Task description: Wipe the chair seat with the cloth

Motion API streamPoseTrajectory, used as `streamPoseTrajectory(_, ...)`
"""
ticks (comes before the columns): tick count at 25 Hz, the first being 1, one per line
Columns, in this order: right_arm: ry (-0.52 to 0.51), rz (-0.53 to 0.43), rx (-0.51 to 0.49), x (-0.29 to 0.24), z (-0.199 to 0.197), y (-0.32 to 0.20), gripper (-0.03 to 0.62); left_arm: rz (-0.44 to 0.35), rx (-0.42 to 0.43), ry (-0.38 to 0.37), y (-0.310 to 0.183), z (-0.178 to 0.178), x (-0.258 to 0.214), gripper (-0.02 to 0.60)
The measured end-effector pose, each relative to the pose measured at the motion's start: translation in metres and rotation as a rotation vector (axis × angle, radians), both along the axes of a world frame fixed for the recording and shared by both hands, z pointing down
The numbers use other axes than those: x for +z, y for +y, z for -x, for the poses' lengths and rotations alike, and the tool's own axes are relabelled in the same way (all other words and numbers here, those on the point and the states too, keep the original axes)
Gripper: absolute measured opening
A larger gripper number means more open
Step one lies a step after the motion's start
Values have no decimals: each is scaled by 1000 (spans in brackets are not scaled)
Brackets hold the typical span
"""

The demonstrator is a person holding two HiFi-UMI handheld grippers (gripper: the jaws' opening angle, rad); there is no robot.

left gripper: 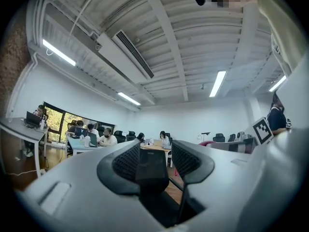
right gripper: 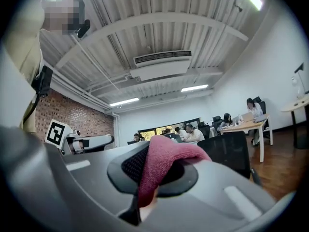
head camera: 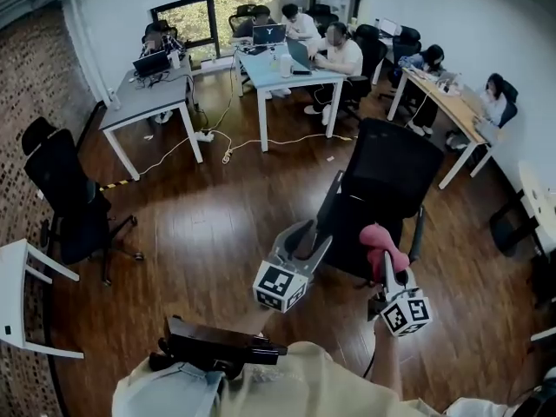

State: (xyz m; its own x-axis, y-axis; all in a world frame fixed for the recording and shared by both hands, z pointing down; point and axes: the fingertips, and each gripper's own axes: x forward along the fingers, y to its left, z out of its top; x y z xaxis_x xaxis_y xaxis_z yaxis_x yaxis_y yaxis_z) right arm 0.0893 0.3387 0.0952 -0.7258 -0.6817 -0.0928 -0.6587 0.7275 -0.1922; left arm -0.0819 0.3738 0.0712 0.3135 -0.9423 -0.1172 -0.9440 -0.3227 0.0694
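Cloth [right gripper: 166, 161]: pink, soft and nappy. It is bunched into a rounded fold, draped over the finger tips and held above the chair, not yet on the seat.
Right gripper [head camera: 383, 266]: the fingers are clamped on the cloth. A wad is left proud of the tips, judged so that fabric rather than plastic meets the seat.
Left gripper [left gripper: 155, 164]: the fingers are parted and nothing is pressed between the ribbed pads. The dark chair is seen through the gap. The gripper is kept near the seat's front edge, probably to steady a chair judged likely to swivel.
Chair [head camera: 391, 168]: black, with a tall mesh-like back. The padded seat [head camera: 346, 226] is partly hidden by both grippers.
Floor [head camera: 217, 215]: dark, glossy planks. Sliding is judged likely under a sideways wipe.
Stage: approach; wiping is judged not begun.
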Motion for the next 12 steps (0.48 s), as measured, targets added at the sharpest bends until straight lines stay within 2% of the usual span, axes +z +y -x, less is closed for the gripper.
streamPoseTrajectory(5, 67, -46, 42, -2, -3, -10, 15, 14, 22, 16, -9, -4, 5, 187)
streamPoseTrajectory(9, 42, 35, 64, 18, -5, -16, 15, 37, 42, 22, -18, -9, 8, 187)
streamPoseTrajectory(12, 47, 40, 70, 21, -7, -15, 15, 32, 53, 22, -24, -13, 6, 187)
